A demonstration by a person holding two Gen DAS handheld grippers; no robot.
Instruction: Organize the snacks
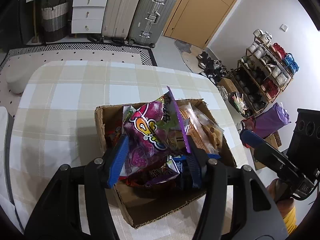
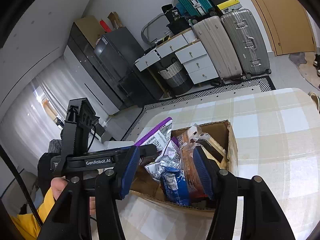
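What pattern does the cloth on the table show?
The tablecloth is a beige, white and pale blue check, clearest in the left wrist view.

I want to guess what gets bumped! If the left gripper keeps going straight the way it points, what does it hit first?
Most likely the purple snack bag. It already sits between the left gripper's blue fingers, standing on the other snacks in the cardboard box. Depth is hard to judge.

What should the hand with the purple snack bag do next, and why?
Probably let go fully and lift away. The purple snack bag already sits low in the cardboard box among other packets, between the left gripper's jaws, which no longer seem to squeeze it. The right gripper hovers at the box, holding nothing.
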